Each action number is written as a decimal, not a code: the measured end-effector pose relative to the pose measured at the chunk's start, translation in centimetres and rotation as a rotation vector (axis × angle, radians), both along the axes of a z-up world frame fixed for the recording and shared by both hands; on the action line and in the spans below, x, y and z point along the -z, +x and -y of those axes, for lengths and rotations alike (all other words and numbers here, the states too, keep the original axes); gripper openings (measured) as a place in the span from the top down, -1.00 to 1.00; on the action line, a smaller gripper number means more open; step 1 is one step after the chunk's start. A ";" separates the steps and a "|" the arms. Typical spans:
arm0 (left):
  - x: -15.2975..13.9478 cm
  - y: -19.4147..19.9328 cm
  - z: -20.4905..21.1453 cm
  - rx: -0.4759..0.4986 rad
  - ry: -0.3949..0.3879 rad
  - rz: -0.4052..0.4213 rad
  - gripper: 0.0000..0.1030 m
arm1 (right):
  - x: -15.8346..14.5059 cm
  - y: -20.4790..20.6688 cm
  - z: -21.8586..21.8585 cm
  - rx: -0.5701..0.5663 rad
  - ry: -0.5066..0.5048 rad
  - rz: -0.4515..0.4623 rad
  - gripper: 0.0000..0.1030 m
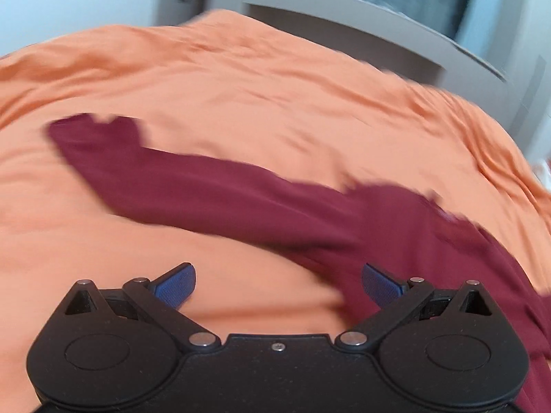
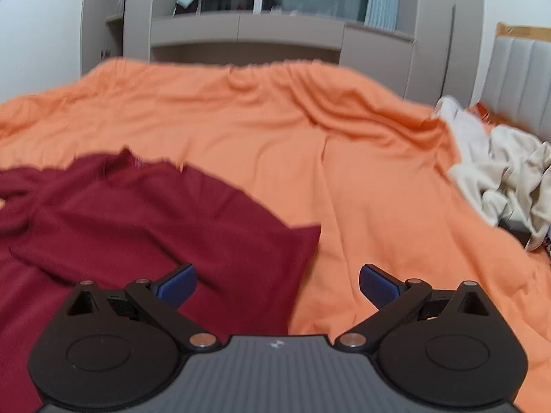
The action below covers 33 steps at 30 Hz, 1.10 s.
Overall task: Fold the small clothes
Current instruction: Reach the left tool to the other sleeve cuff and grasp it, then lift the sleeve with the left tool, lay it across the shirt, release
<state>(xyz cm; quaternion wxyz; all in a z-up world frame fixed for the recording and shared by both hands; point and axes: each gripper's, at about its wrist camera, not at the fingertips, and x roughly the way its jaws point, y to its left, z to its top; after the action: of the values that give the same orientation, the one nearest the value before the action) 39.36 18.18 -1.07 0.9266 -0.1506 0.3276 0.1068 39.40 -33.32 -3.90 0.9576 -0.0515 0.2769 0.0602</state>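
A dark red long-sleeved top [image 1: 241, 192] lies on the orange bedspread [image 1: 241, 86]. In the left wrist view one sleeve stretches out to the upper left and the body runs off to the lower right. My left gripper [image 1: 278, 287] hangs above it, open, with nothing between its blue pads [image 1: 177, 285]. In the right wrist view the top's body [image 2: 144, 213] covers the left half, its edge ending near the middle. My right gripper [image 2: 277, 287] is open over that edge, nothing between its blue pads [image 2: 378, 287].
A heap of cream and white clothes [image 2: 506, 172] lies at the right of the bed, beside a padded headboard [image 2: 520, 65]. Grey cupboards and shelves [image 2: 275, 31] stand behind the bed's far edge. The orange bedspread [image 2: 378, 172] is wrinkled.
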 end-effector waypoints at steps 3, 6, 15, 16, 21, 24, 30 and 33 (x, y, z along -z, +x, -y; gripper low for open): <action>-0.5 -0.4 -5.2 -0.114 -0.063 0.054 -0.99 | -0.8 -0.8 -0.4 0.008 0.029 0.063 -1.00; -0.8 -0.1 -9.6 -0.200 -0.124 0.118 -0.99 | -1.2 -1.4 -0.6 0.039 0.030 0.101 -1.00; 0.3 3.3 -17.8 -0.381 -0.124 0.172 -0.99 | 0.1 -0.4 1.4 0.186 0.032 0.102 -1.00; 0.7 3.2 -18.6 -0.396 -0.137 0.175 -0.99 | 0.3 -0.3 1.5 0.191 0.033 0.099 -1.00; 2.0 3.5 -20.8 -0.443 -0.200 0.243 -0.92 | 1.2 0.3 1.1 0.174 0.015 0.072 -1.00; 2.2 3.7 -21.0 -0.477 -0.183 0.276 -0.63 | 1.5 0.3 0.4 0.159 -0.013 0.068 -1.00; 3.3 3.4 -22.2 -0.542 -0.233 0.305 0.56 | 1.5 0.1 0.2 0.159 -0.014 0.068 -1.00; 3.3 2.8 -22.2 -0.552 -0.249 0.348 0.86 | 1.5 0.1 0.3 0.160 -0.009 0.067 -1.00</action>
<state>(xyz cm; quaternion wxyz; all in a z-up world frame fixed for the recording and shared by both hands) 42.12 40.38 -4.35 0.8793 -0.3615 0.1223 0.2850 39.54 -33.59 -5.36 0.9678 -0.0357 0.2483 -0.0195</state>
